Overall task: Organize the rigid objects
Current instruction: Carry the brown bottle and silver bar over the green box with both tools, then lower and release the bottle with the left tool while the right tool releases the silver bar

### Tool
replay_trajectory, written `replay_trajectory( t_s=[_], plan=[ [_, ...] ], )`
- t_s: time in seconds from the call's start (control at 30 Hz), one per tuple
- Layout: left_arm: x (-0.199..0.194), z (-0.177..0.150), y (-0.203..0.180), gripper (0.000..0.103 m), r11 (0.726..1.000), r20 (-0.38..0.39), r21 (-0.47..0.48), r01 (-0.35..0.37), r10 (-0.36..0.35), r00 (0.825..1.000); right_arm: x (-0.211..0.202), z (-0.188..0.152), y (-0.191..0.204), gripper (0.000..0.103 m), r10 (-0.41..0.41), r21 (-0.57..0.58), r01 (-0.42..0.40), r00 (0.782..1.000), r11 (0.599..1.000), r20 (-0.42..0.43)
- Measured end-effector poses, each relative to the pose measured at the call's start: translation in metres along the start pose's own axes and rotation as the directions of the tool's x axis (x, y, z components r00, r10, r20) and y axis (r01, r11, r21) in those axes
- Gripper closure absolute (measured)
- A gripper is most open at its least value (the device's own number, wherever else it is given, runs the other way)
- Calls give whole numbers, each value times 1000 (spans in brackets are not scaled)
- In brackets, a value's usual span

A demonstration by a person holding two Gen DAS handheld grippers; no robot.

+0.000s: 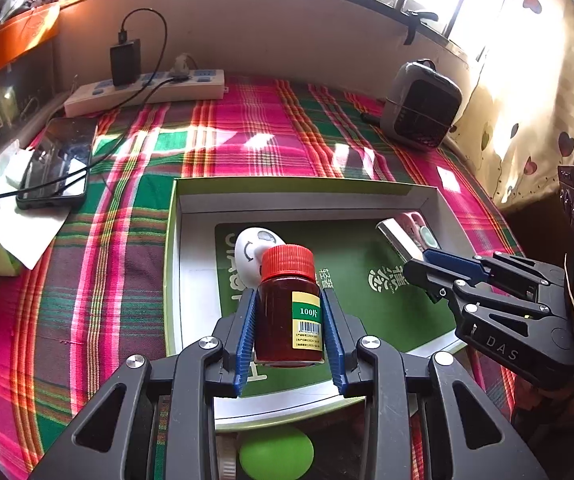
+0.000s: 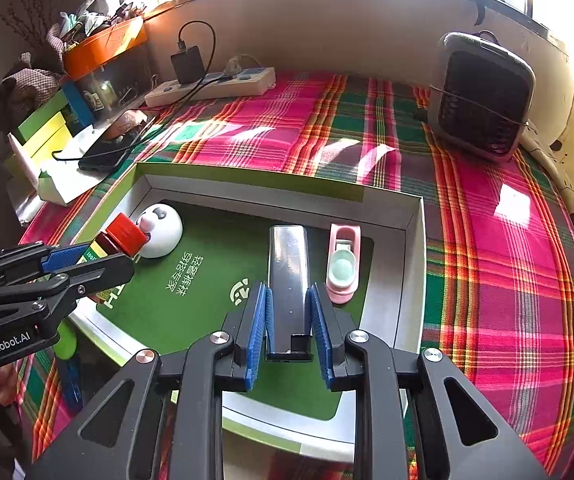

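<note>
Left wrist view: the left gripper (image 1: pixel 289 320) has its jaws clamped on a red-capped pill bottle (image 1: pixel 290 308), blue pads pressing both sides of the dark body, label facing the camera. The bottle hangs upright over the near-left part of a shallow white box (image 1: pixel 173 264) with a green card floor, which lies on the plaid-covered desk (image 1: pixel 87 280). Just behind the cap sits a white panda-faced toy (image 1: pixel 249 256). To the right the right gripper (image 1: pixel 427 264) reaches in over the box carrying a shiny metal bar (image 1: pixel 397 238).

Right wrist view: the right gripper (image 2: pixel 289 320) grips that silver bar (image 2: pixel 289 276) by its near end, jaws closed on its sides, the bar pointing away over the green floor. A pink toy toilet (image 2: pixel 343 264) lies just beside it on the right; the box's right wall (image 2: pixel 415 264) is near. The left gripper (image 2: pixel 87 258) shows at left with the bottle (image 2: pixel 121 238) tilted toward the panda toy (image 2: pixel 161 230).

To place well, I judge each hand should lower onto bare green card: the bottle set down short of the panda toy, base flat before the jaws part; the bar laid parallel to the pink toy without nudging it, then released and lifted straight back.
</note>
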State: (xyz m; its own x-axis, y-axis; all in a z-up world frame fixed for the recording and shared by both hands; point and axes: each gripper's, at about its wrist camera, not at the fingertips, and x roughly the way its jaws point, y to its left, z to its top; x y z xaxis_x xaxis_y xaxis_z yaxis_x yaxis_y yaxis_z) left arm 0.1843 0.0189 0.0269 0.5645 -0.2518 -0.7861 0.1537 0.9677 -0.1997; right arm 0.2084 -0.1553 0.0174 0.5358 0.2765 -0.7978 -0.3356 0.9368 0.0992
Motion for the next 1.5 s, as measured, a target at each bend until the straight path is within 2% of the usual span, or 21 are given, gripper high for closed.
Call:
replay_trajectory(
  t_s=[0.57,0.67,0.77,1.5],
  plan=[
    [12,2,1,72,1000,-14,4,-27,27,1000,14,5,-1,78,-53,-12,53,999,999,0],
    [12,2,-1,72,998,-4,23,-56,56,998,15,5,0,78,-66,-21,67,998,998,5],
    [13,3,0,72,999,-7,14,-42,42,999,15,5,0,78,-74,-29,75,997,997,12],
    [15,3,1,72,998,-12,20,-65,65,998,18,4,1,78,-56,-29,57,998,998,24]
  ],
)
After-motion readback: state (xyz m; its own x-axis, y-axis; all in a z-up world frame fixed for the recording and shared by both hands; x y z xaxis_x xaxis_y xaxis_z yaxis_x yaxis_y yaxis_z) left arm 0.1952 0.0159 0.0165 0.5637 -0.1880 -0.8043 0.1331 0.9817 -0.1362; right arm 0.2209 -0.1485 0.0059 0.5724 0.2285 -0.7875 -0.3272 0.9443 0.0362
